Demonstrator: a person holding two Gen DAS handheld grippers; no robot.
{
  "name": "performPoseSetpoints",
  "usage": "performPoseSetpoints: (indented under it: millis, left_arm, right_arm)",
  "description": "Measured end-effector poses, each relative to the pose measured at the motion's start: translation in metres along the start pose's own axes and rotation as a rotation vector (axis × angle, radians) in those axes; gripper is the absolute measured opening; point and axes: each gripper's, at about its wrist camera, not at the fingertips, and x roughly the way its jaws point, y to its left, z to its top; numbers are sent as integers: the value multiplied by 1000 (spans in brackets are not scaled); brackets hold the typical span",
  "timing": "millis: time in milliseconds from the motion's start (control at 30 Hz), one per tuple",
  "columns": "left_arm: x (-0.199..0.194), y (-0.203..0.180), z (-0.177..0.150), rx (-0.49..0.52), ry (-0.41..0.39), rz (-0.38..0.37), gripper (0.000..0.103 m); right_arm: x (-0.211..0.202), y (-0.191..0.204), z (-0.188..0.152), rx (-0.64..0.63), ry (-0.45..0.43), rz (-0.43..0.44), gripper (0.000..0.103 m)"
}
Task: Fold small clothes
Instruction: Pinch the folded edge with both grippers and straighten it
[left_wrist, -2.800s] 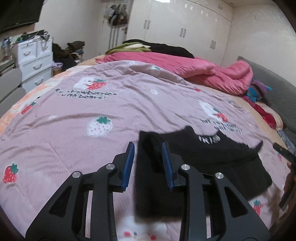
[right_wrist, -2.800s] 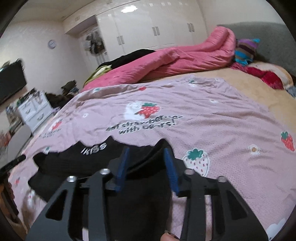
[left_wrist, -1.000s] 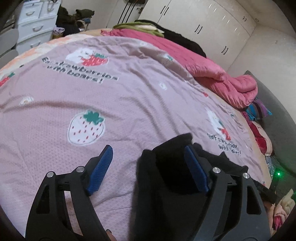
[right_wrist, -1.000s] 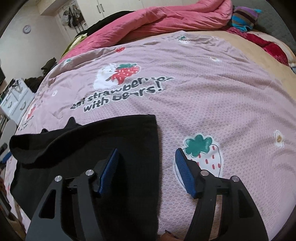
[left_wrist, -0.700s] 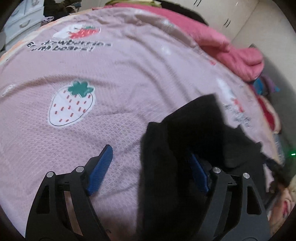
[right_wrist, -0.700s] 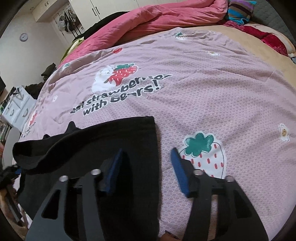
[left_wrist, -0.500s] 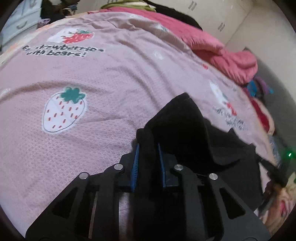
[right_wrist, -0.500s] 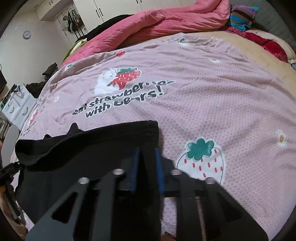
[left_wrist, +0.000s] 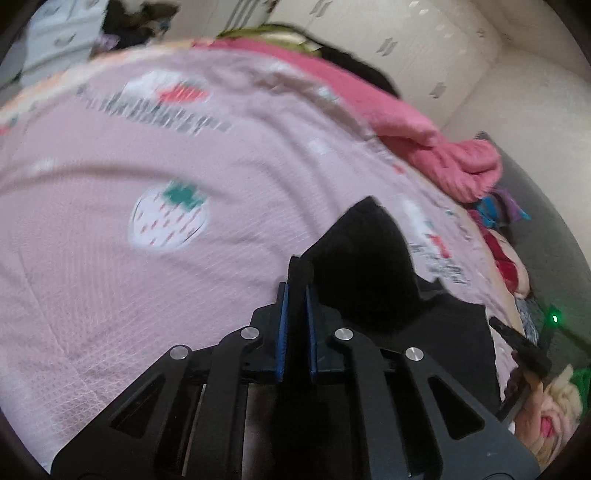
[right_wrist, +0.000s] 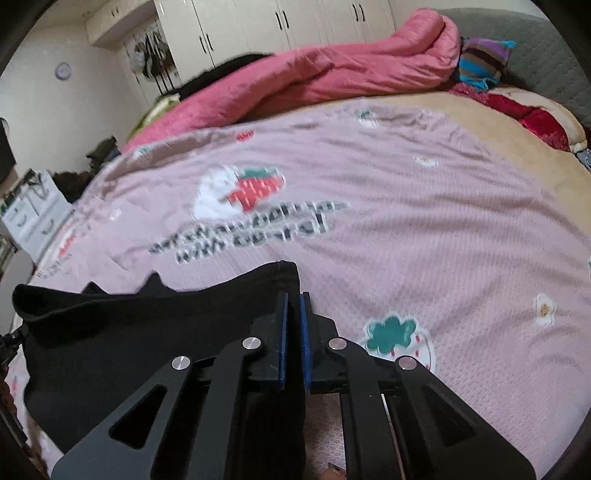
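A small black garment (left_wrist: 373, 266) lies on the pink strawberry bedspread (left_wrist: 147, 177). In the left wrist view my left gripper (left_wrist: 295, 291) is shut on its left edge, and black cloth sticks up between the blue pads (left_wrist: 282, 325). From there the garment runs right and back to a raised corner. In the right wrist view the same black garment (right_wrist: 155, 321) spreads out to the left, and my right gripper (right_wrist: 292, 299) is shut on its right edge, just below the far right corner. Both frames are somewhat blurred.
A rumpled pink duvet (right_wrist: 314, 74) lies along the far side of the bed, with a striped item (right_wrist: 484, 59) and red cloth (right_wrist: 535, 122) near the grey headboard. White wardrobes (right_wrist: 280, 22) line the back wall. A white drawer unit (right_wrist: 33, 214) stands at the left.
Both grippers have gone from open, straddling the garment's edges, to shut on the cloth. The left edge now stands pinched up between the left pads.
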Motion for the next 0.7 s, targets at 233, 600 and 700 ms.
performPoseSetpoints:
  millis: [233,600,700]
  left_arm:
    - [-5,11,-11,-57,9,-26,21]
    - [-40,7,-56,-62,55,-131,51]
    - [-42,2,-64,-36,64,-110,51]
  right_arm:
    - [0,-12,-5,71,39,27,6]
    - [-51,-4,-34,83,66,142,46]
    - [-69,-1,-46,35,57,127,51]
